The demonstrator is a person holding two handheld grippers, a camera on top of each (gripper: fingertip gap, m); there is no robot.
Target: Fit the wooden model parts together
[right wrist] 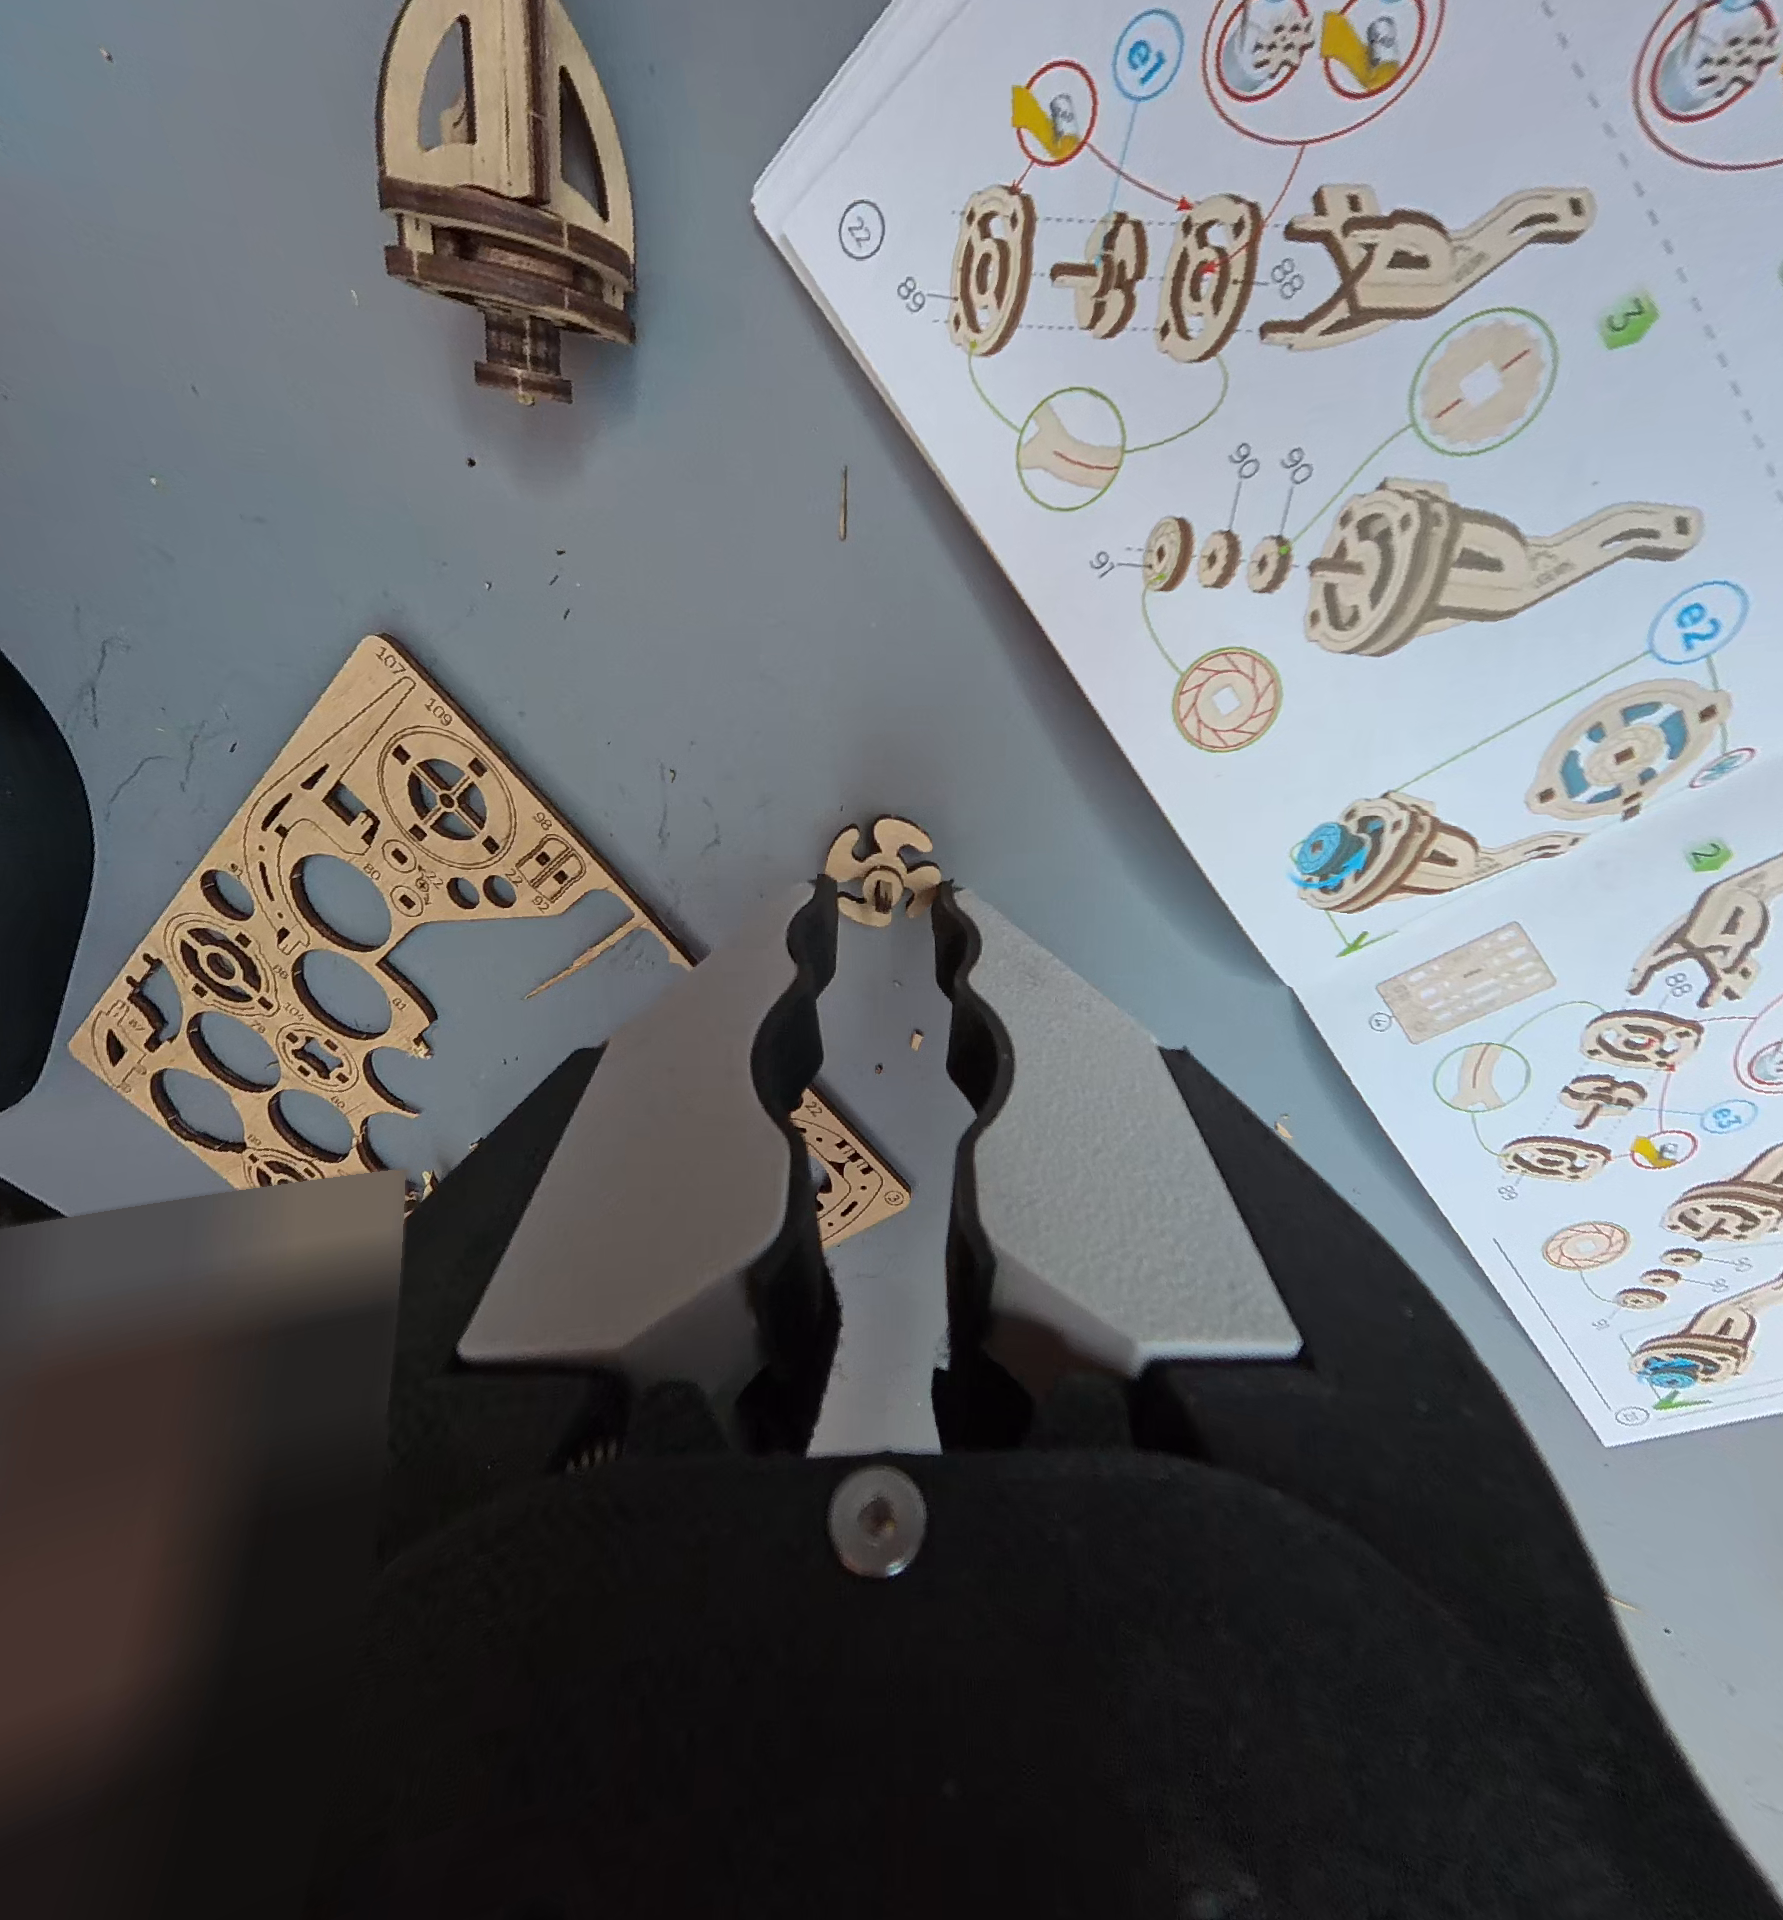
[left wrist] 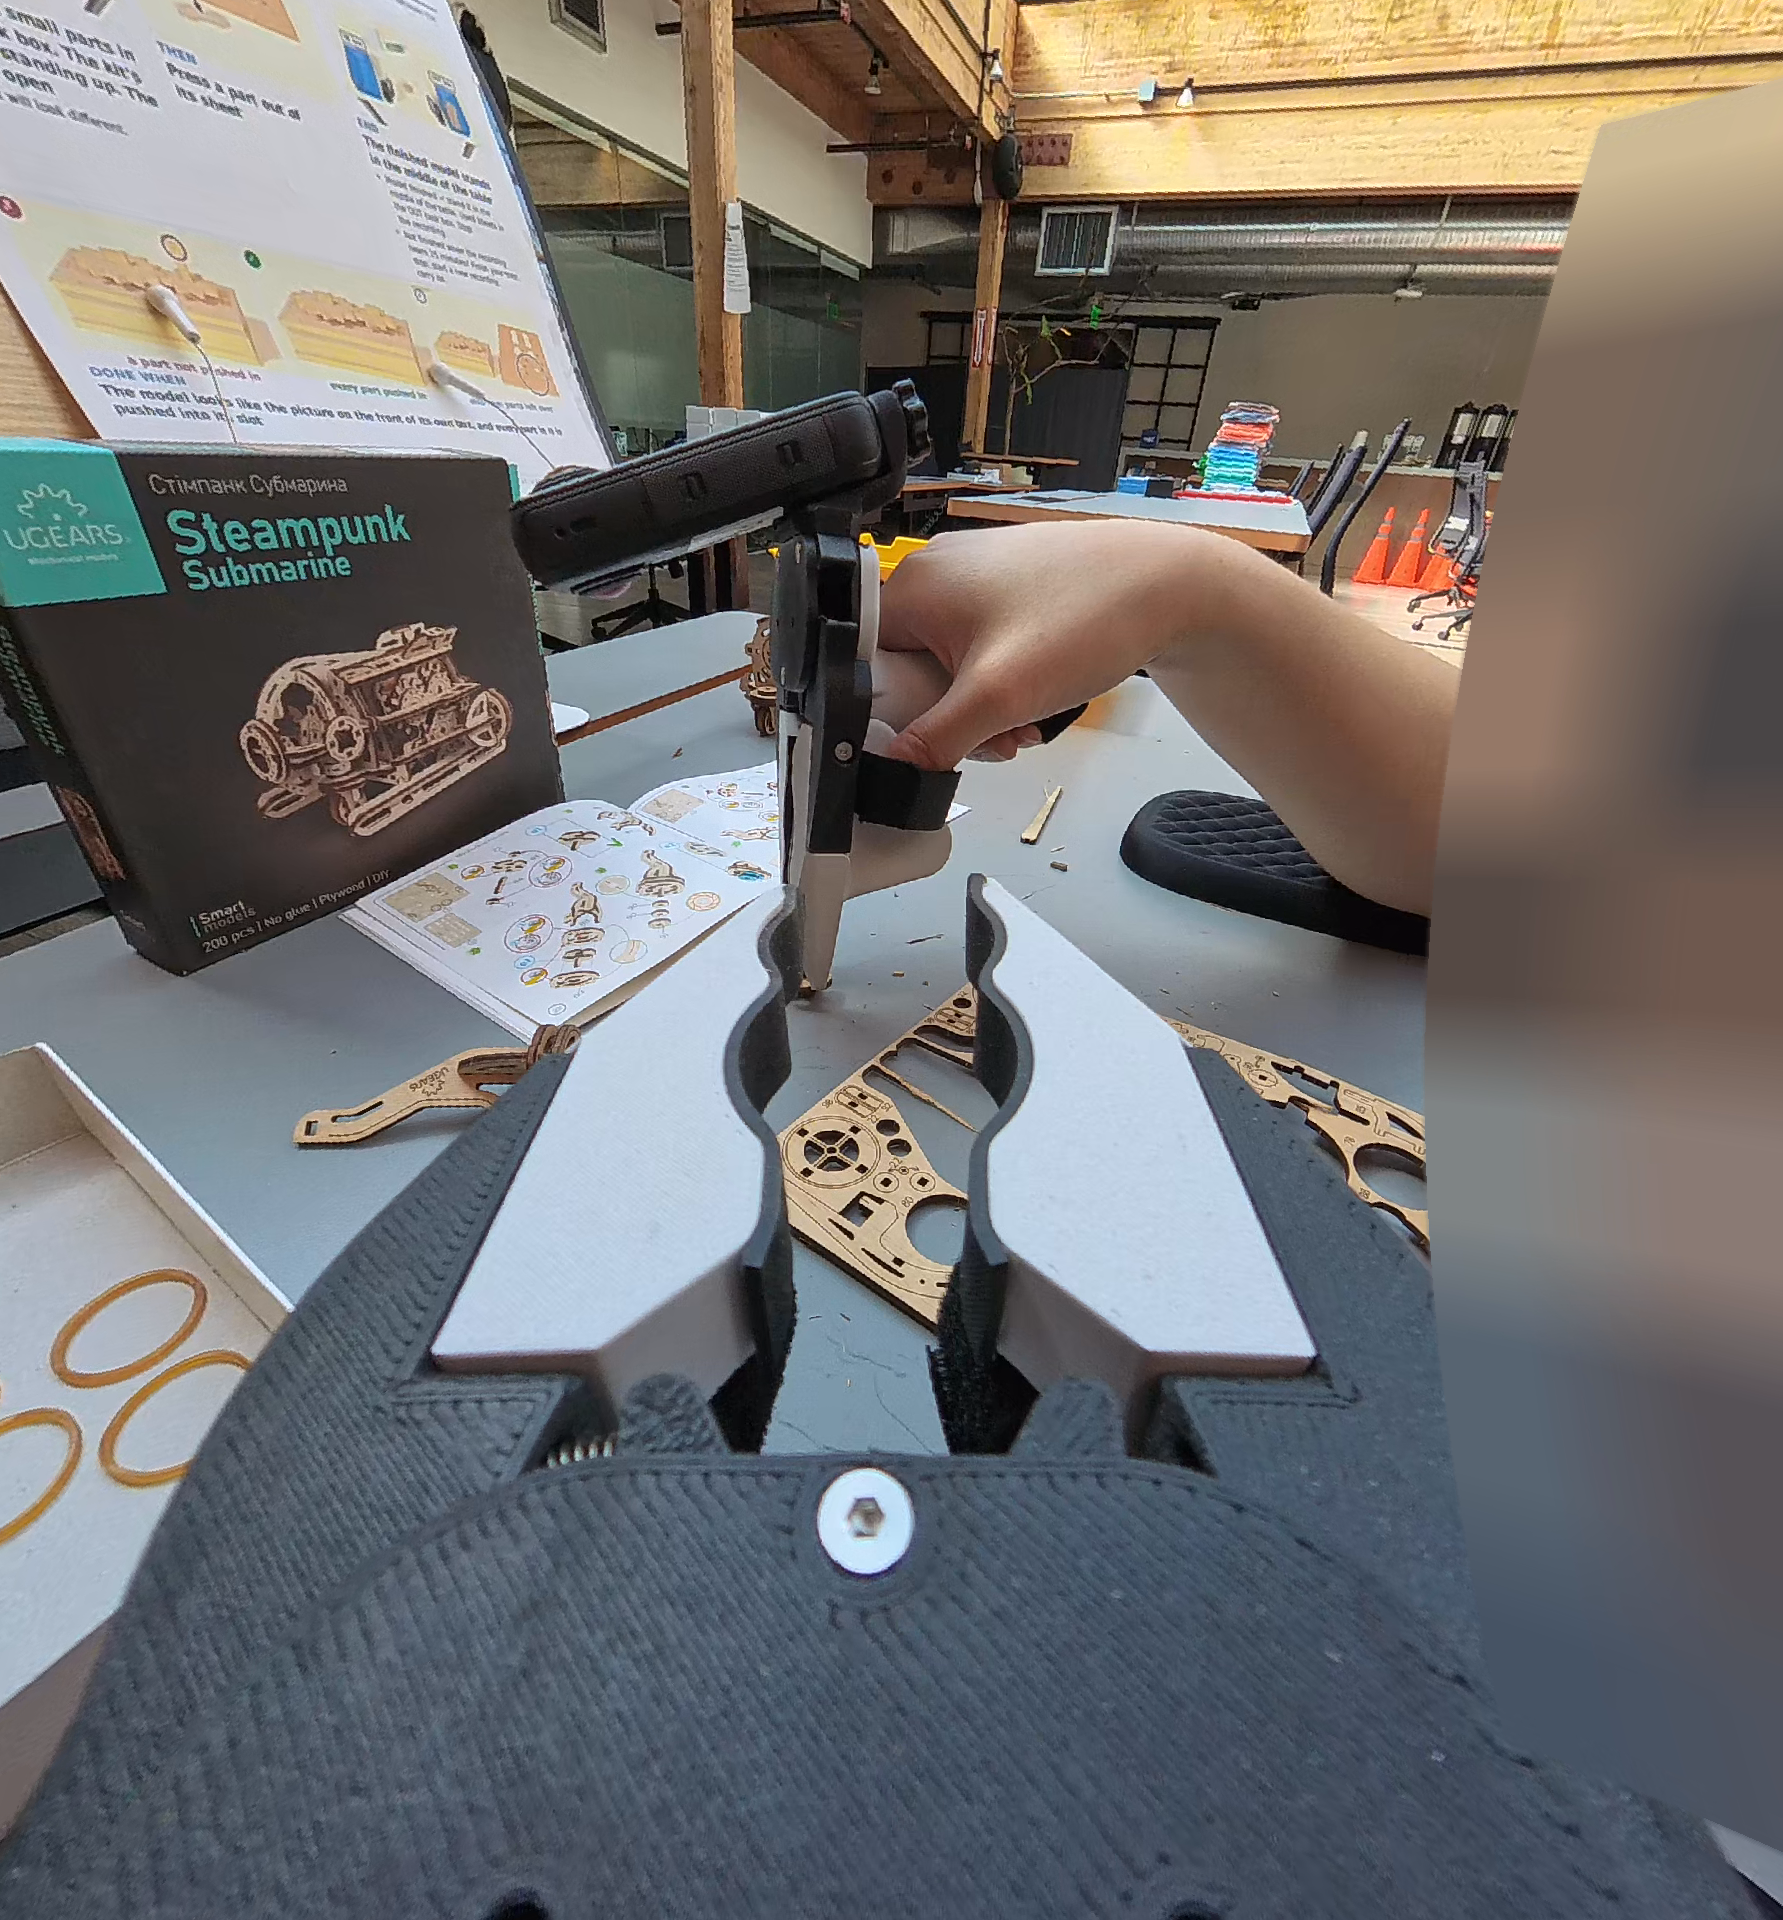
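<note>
My right gripper (right wrist: 881,891) points straight down at the grey table, its tips closed on either side of a small round slotted wooden part (right wrist: 879,852) that rests on or just above the table. A punched plywood sheet (right wrist: 347,935) lies to its left. A cone-shaped wooden sub-assembly (right wrist: 508,197) lies farther off. My left gripper (left wrist: 882,909) is open and empty, low over the same plywood sheet (left wrist: 866,1164). It faces the right gripper (left wrist: 814,966), which a person's hand holds. A curved wooden arm part (left wrist: 419,1096) lies to the left.
The open instruction booklet (right wrist: 1386,623) lies right of the right gripper and shows in the left wrist view (left wrist: 575,914). The kit box (left wrist: 243,707) stands at the back left. A white tray (left wrist: 45,1174) holds rubber bands. A black wrist rest (left wrist: 1261,873) sits on the right.
</note>
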